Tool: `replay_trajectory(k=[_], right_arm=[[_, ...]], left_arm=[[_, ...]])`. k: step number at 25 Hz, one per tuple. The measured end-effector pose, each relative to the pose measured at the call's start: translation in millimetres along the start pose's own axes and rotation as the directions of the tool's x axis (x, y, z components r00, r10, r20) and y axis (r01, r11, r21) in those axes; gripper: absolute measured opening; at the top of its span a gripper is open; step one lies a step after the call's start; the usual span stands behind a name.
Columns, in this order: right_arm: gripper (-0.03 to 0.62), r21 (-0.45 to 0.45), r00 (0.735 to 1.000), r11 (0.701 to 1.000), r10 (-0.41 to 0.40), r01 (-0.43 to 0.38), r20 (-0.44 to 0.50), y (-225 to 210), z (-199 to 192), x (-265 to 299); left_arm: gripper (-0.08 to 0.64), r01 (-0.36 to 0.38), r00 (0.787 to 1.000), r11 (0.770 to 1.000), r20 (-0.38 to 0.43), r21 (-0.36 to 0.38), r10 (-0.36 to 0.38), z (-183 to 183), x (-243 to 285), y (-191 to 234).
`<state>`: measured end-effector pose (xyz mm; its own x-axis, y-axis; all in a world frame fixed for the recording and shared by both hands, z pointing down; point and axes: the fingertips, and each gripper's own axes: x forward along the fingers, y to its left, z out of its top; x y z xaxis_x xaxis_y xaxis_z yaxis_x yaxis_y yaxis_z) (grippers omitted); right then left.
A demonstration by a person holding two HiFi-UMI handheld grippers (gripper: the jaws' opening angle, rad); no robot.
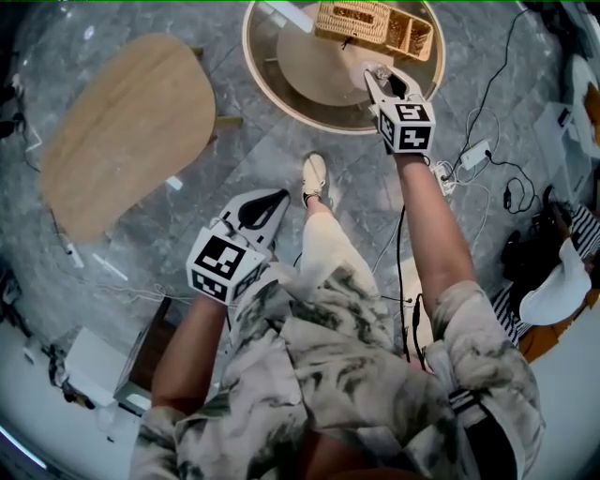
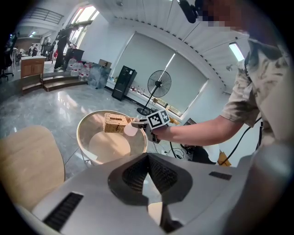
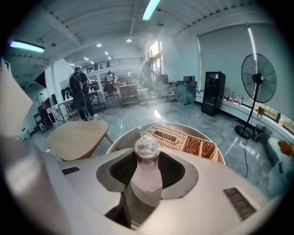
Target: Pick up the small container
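Holding the small container [image 3: 147,172] over the round surface [image 1: 260,70], near a wicker basket [image 1: 361,21].
Fingers of my right gripper [image 1: 380,82] clamp it; fingers of my left gripper [image 1: 269,206] are together, empty.

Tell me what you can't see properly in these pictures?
- Inside the small container, right claw view: its cloudy wall hides it.
- Most of it, head view: the right claw covers it.
- Near side of the basket, right claw view: the claw covers it.
- People far back, right claw view: too small, blurry.
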<state>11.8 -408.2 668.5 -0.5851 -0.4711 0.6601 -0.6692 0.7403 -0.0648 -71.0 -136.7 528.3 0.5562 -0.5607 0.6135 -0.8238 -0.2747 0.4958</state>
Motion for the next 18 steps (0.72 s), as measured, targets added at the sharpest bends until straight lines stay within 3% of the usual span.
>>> replay_trajectory(k=[18], right_arm=[[0.161,-0.016,0.998,0.998,0.06,-0.06,0.027,44,88,-121]], left_arm=[[0.022,0.047,0.998,0.998,0.033,0.043,-0.048,15,-55,-37]])
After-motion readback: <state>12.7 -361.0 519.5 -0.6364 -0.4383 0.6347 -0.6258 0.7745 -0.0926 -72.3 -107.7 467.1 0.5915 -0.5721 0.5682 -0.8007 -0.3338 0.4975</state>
